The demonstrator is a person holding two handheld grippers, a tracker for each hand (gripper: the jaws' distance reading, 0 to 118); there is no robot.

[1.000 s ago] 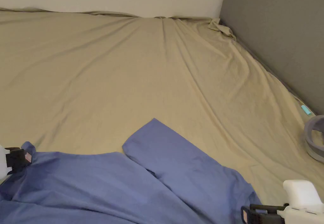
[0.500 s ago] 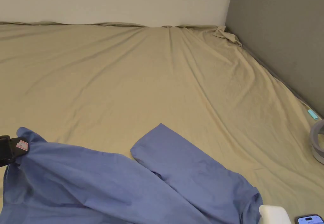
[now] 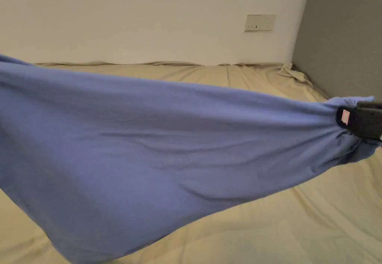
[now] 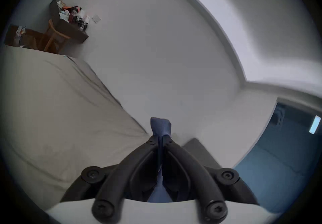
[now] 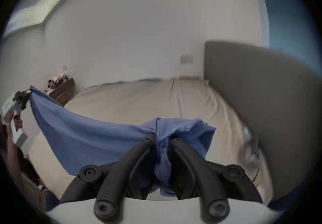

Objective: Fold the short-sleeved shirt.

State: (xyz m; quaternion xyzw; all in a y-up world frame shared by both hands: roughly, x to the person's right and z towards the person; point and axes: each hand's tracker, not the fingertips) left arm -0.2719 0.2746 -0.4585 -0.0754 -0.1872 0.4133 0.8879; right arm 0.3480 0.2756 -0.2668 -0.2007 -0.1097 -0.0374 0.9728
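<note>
Head view, shirt: the blue short-sleeved shirt (image 3: 149,145) is hanging in the air above the bed (image 3: 261,238), stretching across from the left edge to the right gripper (image 3: 345,117).
Head view, right gripper: its black fingers (image 3: 363,121) are clenching a bunched corner of the cloth.
Head view, progress: no fold is showing yet; I am judging this as the spreading-out step, with laying flat and every fold left to do.
Head view, fabric: thin, soft knit, sagging in the middle with long shallow wrinkles running toward the pinch.
Head view, bed: a tan sheet (image 3: 328,209), matte and creased, is lying against a grey padded headboard (image 3: 339,37).
Left gripper view: the left gripper (image 4: 160,138) is clamping a small blue tuft of shirt (image 4: 161,125), its fingers (image 4: 171,147) closing to a narrow slit.
Right gripper view, grasp: a thick wad of shirt (image 5: 174,132) is puffing out between the right gripper's fingers (image 5: 183,149).
Right gripper view, span: the cloth is sweeping off in a taut sheet to the left gripper (image 5: 21,97), a hand (image 5: 16,121) gripping it.
</note>
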